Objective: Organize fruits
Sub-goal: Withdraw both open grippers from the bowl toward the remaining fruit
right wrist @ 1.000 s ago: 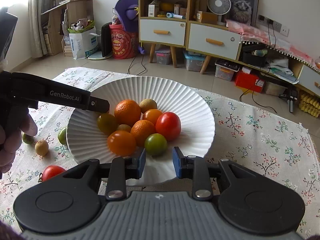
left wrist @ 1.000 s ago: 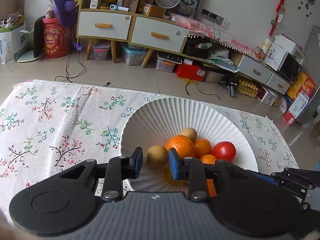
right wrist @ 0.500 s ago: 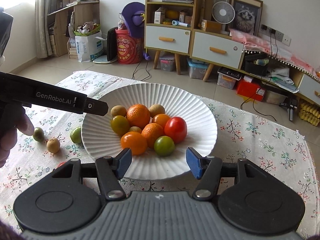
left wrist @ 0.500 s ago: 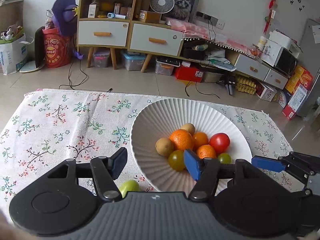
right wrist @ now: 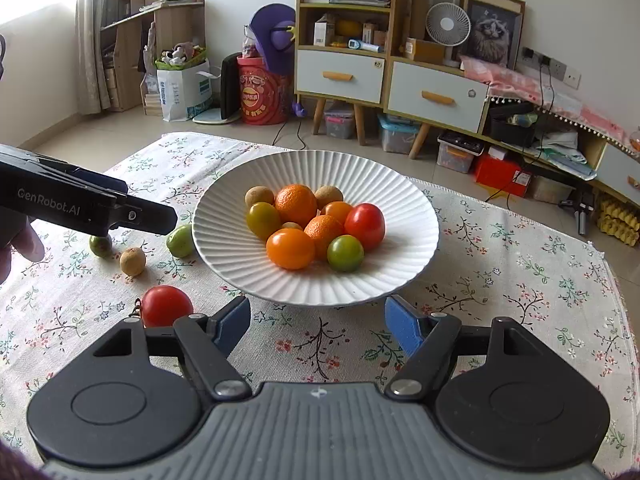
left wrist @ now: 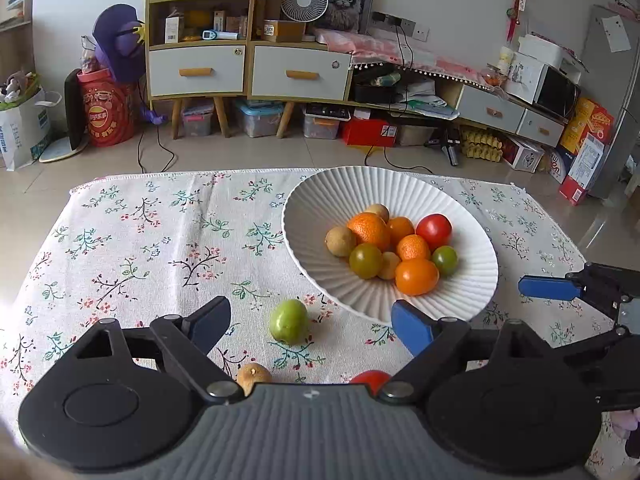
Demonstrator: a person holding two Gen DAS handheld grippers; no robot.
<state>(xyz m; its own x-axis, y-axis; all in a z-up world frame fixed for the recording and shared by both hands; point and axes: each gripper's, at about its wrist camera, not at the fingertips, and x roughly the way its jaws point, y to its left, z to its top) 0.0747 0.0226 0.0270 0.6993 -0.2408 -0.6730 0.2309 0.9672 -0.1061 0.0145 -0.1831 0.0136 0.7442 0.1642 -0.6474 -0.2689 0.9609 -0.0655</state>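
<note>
Both tongs are wide open and hold nothing: the left gripper [left wrist: 310,326] has the green fruit [left wrist: 288,321] between its fingers, and the white bowl [right wrist: 404,216] of fruits lies at 12 o'clock from the right gripper [right wrist: 318,326].

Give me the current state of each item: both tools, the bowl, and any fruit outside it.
Left tool: open, empty.
Right tool: open, empty.
White bowl: upright on the cloth, holding a pile of fruit.
Red tomato: loose on the cloth.
Light green fruit: on the cloth, beside the bowl.
Brown fruit: on the cloth.
Dark green fruit: on the cloth.
</note>
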